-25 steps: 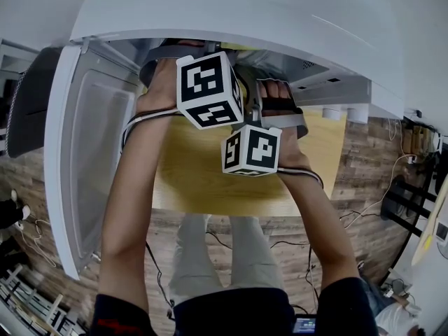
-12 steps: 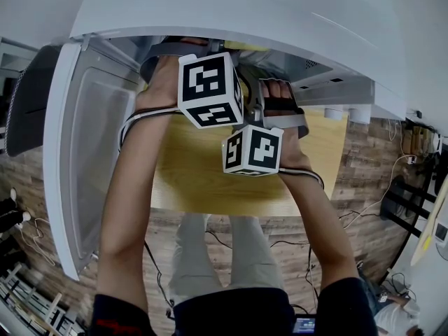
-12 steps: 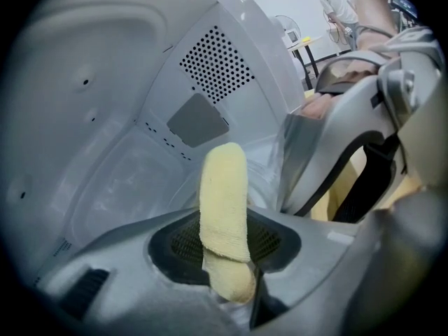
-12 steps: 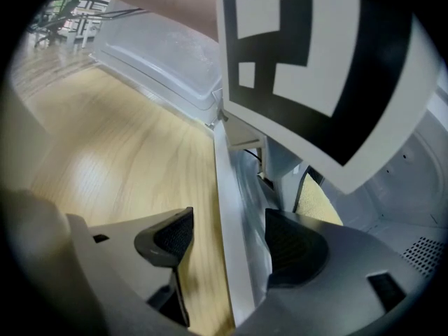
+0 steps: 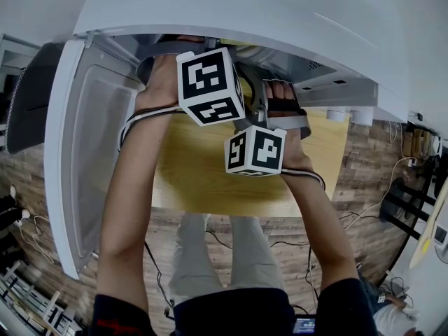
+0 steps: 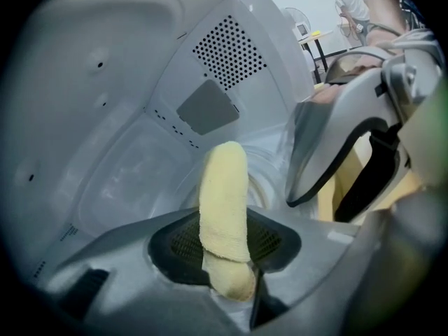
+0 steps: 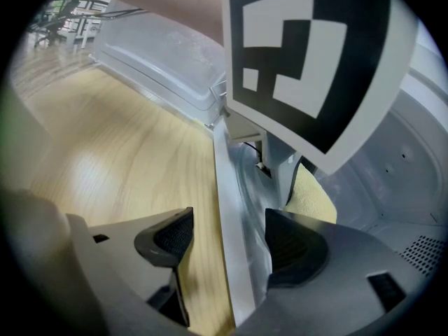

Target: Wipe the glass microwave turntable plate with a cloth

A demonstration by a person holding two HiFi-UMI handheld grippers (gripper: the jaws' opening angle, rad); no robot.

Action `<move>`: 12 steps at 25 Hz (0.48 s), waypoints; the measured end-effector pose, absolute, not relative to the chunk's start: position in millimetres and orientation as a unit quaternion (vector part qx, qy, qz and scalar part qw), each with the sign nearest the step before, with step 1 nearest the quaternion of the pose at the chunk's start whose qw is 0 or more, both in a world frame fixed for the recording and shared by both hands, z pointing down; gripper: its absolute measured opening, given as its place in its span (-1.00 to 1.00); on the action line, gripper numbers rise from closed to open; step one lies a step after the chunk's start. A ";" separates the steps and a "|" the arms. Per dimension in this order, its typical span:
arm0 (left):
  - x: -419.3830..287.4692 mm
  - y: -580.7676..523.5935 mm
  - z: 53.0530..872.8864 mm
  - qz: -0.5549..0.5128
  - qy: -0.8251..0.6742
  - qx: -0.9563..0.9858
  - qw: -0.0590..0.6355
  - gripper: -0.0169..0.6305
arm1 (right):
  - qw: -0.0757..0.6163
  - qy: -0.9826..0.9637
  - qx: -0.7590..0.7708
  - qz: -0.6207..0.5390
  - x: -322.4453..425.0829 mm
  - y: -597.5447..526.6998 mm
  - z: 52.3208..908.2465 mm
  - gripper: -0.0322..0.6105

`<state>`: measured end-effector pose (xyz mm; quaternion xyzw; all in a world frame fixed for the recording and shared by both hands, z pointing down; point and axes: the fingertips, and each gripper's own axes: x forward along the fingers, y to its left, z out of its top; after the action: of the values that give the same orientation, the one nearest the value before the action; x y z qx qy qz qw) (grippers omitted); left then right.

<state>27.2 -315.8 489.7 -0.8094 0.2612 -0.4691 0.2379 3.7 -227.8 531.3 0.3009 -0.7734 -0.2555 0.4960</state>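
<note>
My left claw [image 6: 225, 247] is clamped on the pale yellow terry cloth [image 6: 224, 187], whose long axis points ahead into the white microwave cavity [image 6: 105, 103]. The clear glass turntable plate [image 6: 269, 177] lies just beyond it, slightly right. My right claw [image 7: 227, 240] gapes empty astride the front sill [image 7: 225, 208]. The walls crowd close, so I judge only short sweeps will fit.

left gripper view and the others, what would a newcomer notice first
The rolled pale yellow terry cloth, clamped upright in the left tool, stands out against the white microwave cavity. In the head view, two black-and-white marker cubes, one upper and one lower, fill the middle beside the open white microwave door. The right tool has its jaws apart astride the microwave's white front sill.
</note>
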 end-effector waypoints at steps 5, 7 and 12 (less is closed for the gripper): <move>12.2 -320.8 490.4 -0.475 0.286 -0.805 0.210 -0.57 | 0.494 -0.775 0.301 -0.256 3.5 -227.9 531.2 0.05; 8.1 -321.2 490.0 -0.477 0.292 -0.802 0.209 -0.57 | 0.494 -0.775 0.301 -0.257 3.7 -227.8 531.1 0.05; -1.1 -320.7 490.1 -0.481 0.303 -0.797 0.204 -0.57 | 0.494 -0.775 0.299 -0.257 3.4 -227.6 531.0 0.05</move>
<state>-1.1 -320.7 490.1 -0.7971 0.3034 -0.4806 0.2038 3.4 -227.6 531.0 0.2993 -0.7750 -0.2573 0.4935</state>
